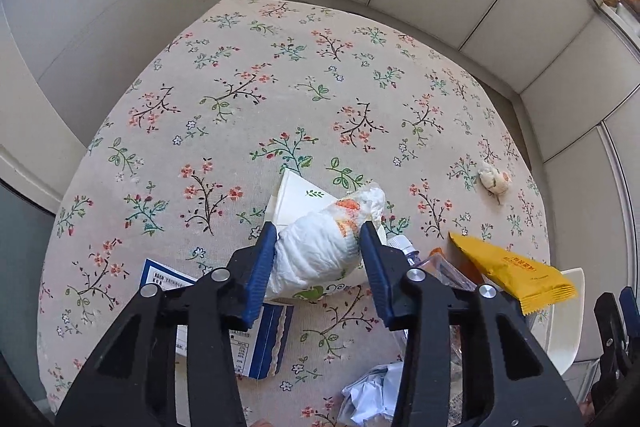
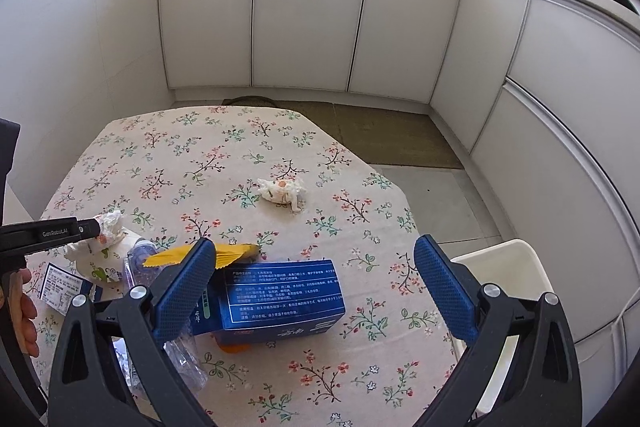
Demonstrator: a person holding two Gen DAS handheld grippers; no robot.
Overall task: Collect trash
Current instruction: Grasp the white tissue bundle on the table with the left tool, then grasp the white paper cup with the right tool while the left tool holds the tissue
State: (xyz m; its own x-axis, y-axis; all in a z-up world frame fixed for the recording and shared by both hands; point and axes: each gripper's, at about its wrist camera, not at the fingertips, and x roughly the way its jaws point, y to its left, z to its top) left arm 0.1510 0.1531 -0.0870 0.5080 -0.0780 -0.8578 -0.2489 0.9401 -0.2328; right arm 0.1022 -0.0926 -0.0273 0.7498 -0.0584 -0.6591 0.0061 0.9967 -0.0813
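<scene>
While L gripper [image 1: 320, 239] clamps crumpled tissue [image 1: 320, 251] over paper cup [image 1: 298, 197], R gripper [image 2: 316, 281] gapes, holding nothing.

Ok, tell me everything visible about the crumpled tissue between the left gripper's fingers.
The crumpled tissue is a white, wrinkled paper wad with orange stains near its far end. It sits between the left gripper's blue ribbed pads, which press its sides, over a flattened paper cup with green leaf print on the floral tablecloth.
</scene>
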